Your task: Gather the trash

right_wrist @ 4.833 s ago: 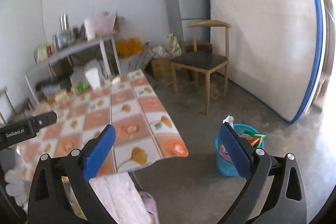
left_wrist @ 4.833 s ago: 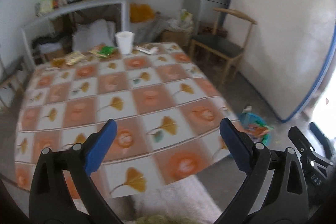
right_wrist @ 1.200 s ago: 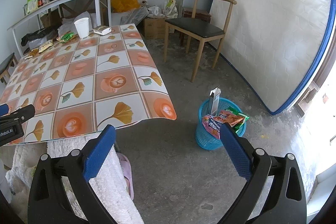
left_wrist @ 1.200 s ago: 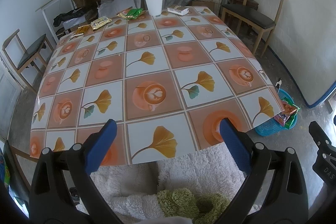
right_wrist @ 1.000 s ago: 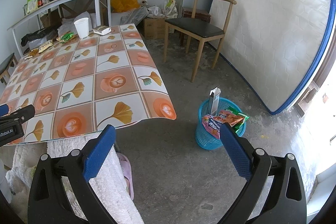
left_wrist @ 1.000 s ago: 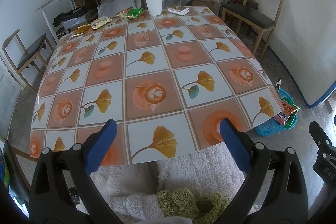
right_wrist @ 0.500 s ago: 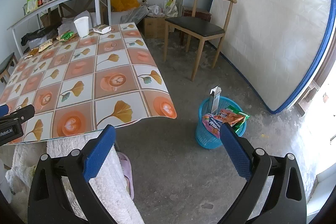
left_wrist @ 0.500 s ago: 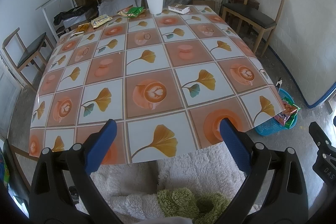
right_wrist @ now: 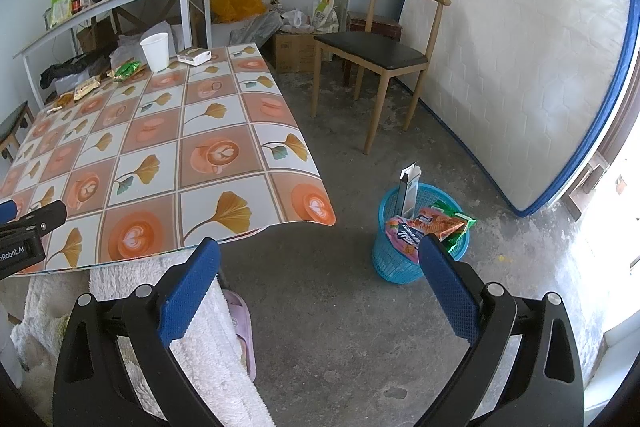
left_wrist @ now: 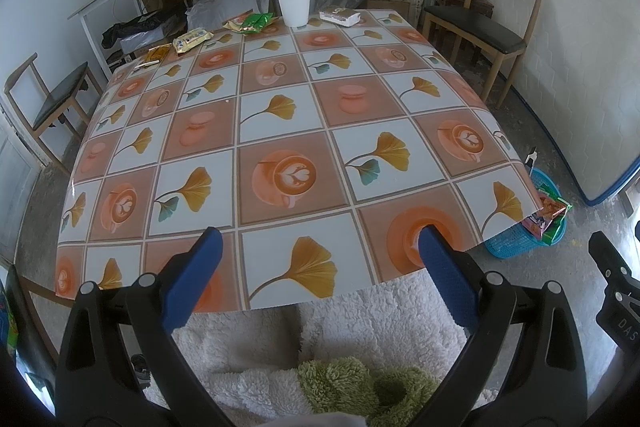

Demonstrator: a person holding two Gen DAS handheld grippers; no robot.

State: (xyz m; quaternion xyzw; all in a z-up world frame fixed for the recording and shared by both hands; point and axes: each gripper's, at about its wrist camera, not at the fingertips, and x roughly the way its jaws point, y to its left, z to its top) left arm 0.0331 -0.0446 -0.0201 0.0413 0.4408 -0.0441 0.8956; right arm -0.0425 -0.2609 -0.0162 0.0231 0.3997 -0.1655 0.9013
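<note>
Left wrist view shows our left gripper (left_wrist: 318, 253) hanging over the near edge of the table (left_wrist: 280, 131), its blue, ribbed fingers (left_wrist: 192, 275) spread wide with nothing between them. We see a glossy, smooth cloth on the table, printed in squares of orange coffee cups and yellow fan-shaped leaves. At the far end stands a white paper cup (left_wrist: 293, 5), round and tapered. Just right of it lies a flat wrapped packet (left_wrist: 339, 15); to its left are a crinkled green wrapper (left_wrist: 256, 23), a yellow snack bag (left_wrist: 192, 41) and an orange wrapper (left_wrist: 157, 53), all well apart from our grippers. Below the table edge we see fluffy white and green fabric.

Right wrist view shows our right gripper (right_wrist: 318, 253) also gaping and empty, held over the rough grey concrete floor. The blue mesh plastic basket (right_wrist: 394, 265) stands on the floor just off the table's near corner, stuffed with bright wrappers and an upright carton (right_wrist: 409, 187).

Compared with half a second ago, both views are almost the same; the left gripper has only nudged slightly closer to the table.

A wooden chair (right_wrist: 380, 55) with a dark seat stands beyond the basket, a white mattress (right_wrist: 520, 67) leans on the wall, and a pink slipper (right_wrist: 242, 323) lies on the floor by us.
</note>
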